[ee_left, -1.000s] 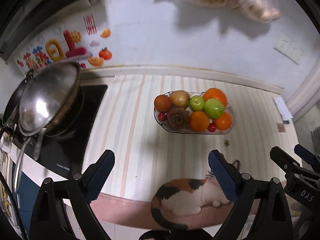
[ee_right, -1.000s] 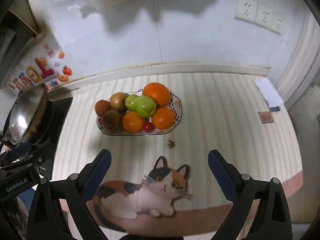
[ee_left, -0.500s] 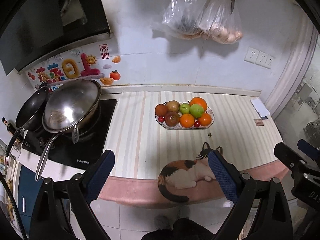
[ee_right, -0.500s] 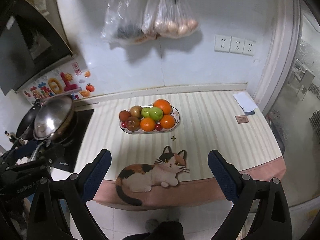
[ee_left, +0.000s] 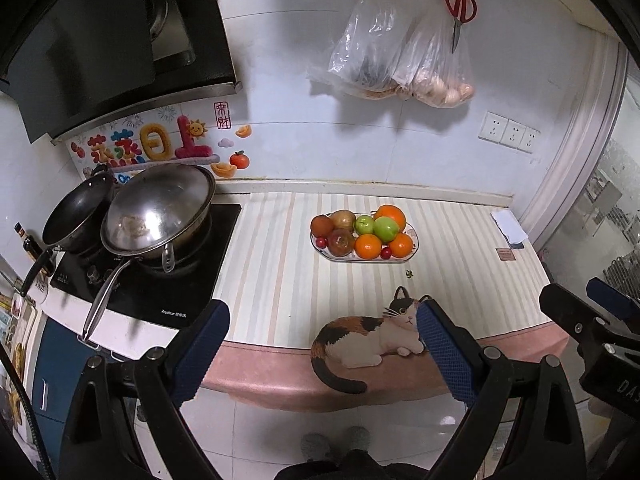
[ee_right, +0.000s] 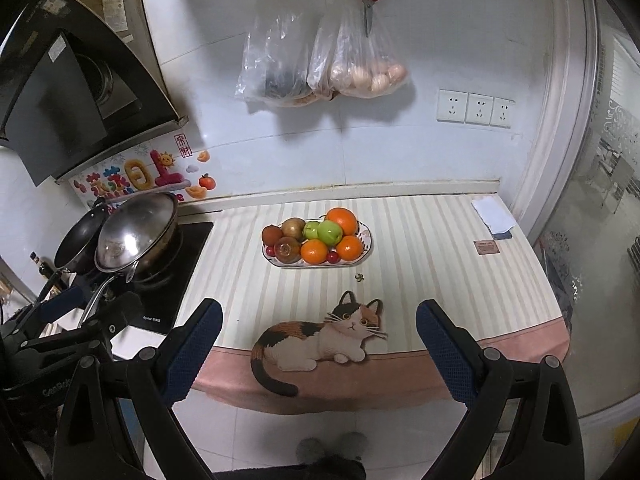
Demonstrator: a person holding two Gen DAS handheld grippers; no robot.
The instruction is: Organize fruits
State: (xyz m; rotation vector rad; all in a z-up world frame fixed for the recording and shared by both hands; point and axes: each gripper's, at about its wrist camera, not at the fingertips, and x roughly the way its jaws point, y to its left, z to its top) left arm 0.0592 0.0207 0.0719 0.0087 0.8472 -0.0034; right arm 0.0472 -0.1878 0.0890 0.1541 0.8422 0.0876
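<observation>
Here the left view shows the right gripper (ee_left: 592, 320); the right view shows the left gripper (ee_right: 318, 344). Both claws are wide open, holding nothing. The fruit plate (ee_right: 366, 246) sits far ahead on the striped counter (ee_right: 432, 280).

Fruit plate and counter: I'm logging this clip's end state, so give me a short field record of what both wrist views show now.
surface: striped counter mat with a cat print
fruit plate: mid-counter, piled full
fruit: three oranges, two green apples, brown fruits, small red ones
loose item: a small scrap on the mat in front of the plate
left gripper: open, empty, back from the counter edge
right gripper: open, empty, back from the counter edge
stove side: steel wok and dark pan at left
</observation>
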